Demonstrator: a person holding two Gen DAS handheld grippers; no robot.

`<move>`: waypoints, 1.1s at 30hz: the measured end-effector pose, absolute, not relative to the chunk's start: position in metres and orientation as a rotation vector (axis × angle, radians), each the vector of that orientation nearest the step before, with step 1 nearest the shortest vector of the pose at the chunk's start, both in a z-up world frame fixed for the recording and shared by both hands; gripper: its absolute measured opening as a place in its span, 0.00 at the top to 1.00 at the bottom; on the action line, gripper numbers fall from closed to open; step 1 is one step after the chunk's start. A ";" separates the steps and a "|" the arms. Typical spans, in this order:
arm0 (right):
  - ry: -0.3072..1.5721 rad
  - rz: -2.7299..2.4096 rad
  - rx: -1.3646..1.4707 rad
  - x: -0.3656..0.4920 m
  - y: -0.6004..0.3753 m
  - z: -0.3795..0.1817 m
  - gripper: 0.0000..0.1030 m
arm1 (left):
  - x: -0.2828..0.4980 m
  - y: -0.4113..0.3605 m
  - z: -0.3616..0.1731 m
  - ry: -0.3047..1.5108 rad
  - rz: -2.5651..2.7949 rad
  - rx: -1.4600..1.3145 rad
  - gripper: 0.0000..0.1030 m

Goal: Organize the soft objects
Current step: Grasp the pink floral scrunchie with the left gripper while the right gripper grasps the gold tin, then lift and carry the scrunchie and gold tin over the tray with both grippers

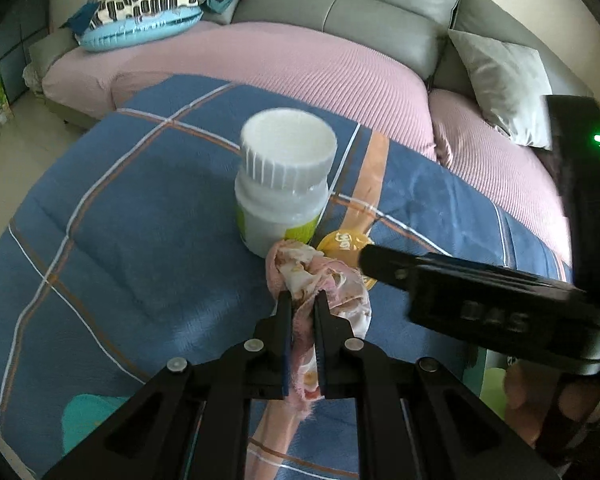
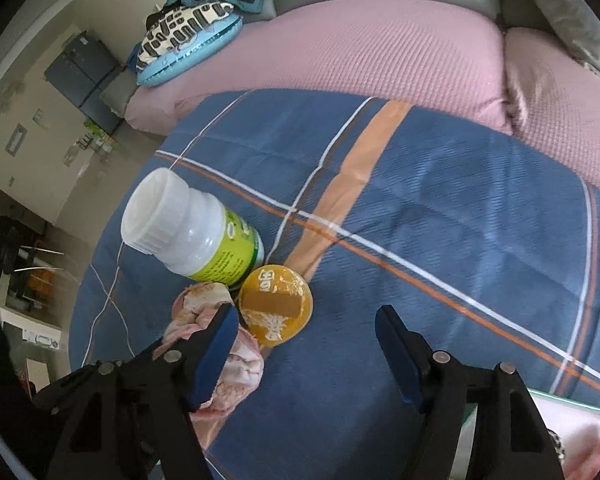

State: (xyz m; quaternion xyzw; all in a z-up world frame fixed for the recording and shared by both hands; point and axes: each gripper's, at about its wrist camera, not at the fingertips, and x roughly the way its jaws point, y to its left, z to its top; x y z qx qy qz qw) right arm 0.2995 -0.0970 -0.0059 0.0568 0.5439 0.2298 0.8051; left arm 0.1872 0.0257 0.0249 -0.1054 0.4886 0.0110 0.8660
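A crumpled pink patterned cloth [image 1: 320,276] lies on the blue plaid blanket [image 1: 132,208], and my left gripper [image 1: 302,298] is shut on its near fold. Just behind it stand a white bottle [image 1: 284,184] with a green label and a flat round yellow container [image 1: 342,242]. One finger [image 1: 384,262] of the right gripper reaches in from the right above the yellow container. In the right wrist view my right gripper [image 2: 307,311] is open over the blanket [image 2: 420,220]. The yellow container [image 2: 276,304] is just ahead of its left finger, which overlaps the pink cloth [image 2: 240,360]; the bottle [image 2: 188,232] is beyond.
The blanket lies over a sofa with a pink ribbed cover [image 1: 300,60]. A grey cushion [image 1: 504,80] leans at the right end. A pile of clothes on a light blue inflatable [image 1: 140,12] sits at the far left. A person's hand [image 1: 524,396] holds the right gripper.
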 end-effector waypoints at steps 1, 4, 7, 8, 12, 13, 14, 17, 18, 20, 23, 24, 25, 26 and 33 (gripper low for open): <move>1.168 0.494 0.125 0.301 -0.095 -0.007 0.33 | 0.186 0.026 0.027 1.015 0.024 -0.218 0.91; 1.175 0.498 0.134 0.305 -0.091 -0.010 0.33 | 0.186 0.030 0.032 0.997 0.041 -0.216 0.91; 1.181 0.502 0.136 0.308 -0.084 -0.011 0.33 | 0.185 0.037 0.038 0.975 0.077 -0.209 0.91; 1.182 0.502 0.133 0.309 -0.082 -0.012 0.33 | 0.184 0.040 0.040 0.968 0.087 -0.209 0.91; 1.193 0.503 0.112 0.312 -0.073 -0.015 0.33 | 0.181 0.049 0.046 0.949 0.122 -0.209 0.91; 1.196 0.502 0.107 0.312 -0.071 -0.016 0.33 | 0.181 0.051 0.048 0.943 0.128 -0.210 0.91; 1.199 0.501 0.102 0.313 -0.069 -0.017 0.33 | 0.180 0.052 0.049 0.937 0.130 -0.215 0.91; 1.208 0.495 0.076 0.315 -0.061 -0.020 0.33 | 0.178 0.058 0.053 0.922 0.149 -0.218 0.91; 1.209 0.492 0.063 0.314 -0.058 -0.021 0.33 | 0.177 0.060 0.054 0.919 0.155 -0.221 0.91; 1.211 0.482 0.024 0.314 -0.051 -0.022 0.33 | 0.176 0.065 0.055 0.915 0.162 -0.234 0.91; 1.206 0.465 -0.037 0.312 -0.039 -0.024 0.33 | 0.174 0.071 0.057 0.908 0.171 -0.248 0.91; 1.204 0.458 -0.063 0.313 -0.035 -0.025 0.36 | 0.174 0.073 0.057 0.907 0.173 -0.251 0.91; 1.203 0.452 -0.082 0.312 -0.032 -0.025 0.40 | 0.173 0.074 0.057 0.905 0.176 -0.255 0.91; 1.201 0.440 -0.107 0.312 -0.028 -0.026 0.40 | 0.173 0.075 0.057 0.905 0.176 -0.258 0.91; 1.193 0.410 -0.141 0.310 -0.018 -0.023 0.47 | 0.172 0.081 0.056 0.911 0.173 -0.279 0.91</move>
